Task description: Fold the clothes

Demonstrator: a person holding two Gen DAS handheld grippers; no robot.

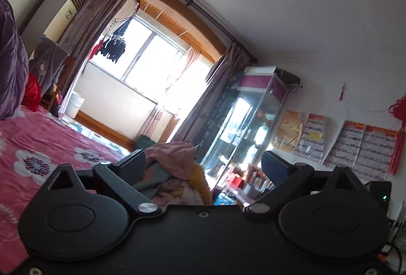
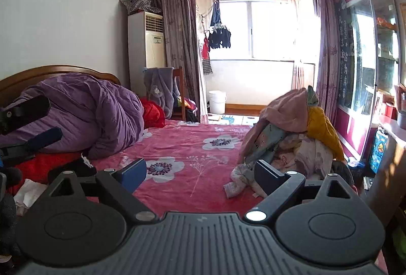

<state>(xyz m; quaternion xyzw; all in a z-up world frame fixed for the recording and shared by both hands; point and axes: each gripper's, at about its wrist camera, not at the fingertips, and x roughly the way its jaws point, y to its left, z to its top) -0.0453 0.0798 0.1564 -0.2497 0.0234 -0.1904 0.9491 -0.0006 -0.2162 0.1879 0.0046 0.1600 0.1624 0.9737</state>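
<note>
A pile of clothes, pink, yellow and patterned pieces, sits on the right side of the pink flowered bed sheet. My right gripper is open and empty, held above the sheet, left of the pile. My left gripper is open and empty, tilted and raised, with the pile of clothes seen between its fingers, farther off. The left gripper's fingers also show at the left edge of the right wrist view, above the purple quilt.
A bunched purple quilt and a red item lie at the head of the bed. A chair with a grey garment stands beyond it. A glass cabinet and desk stand on the right. A white bucket stands by the window.
</note>
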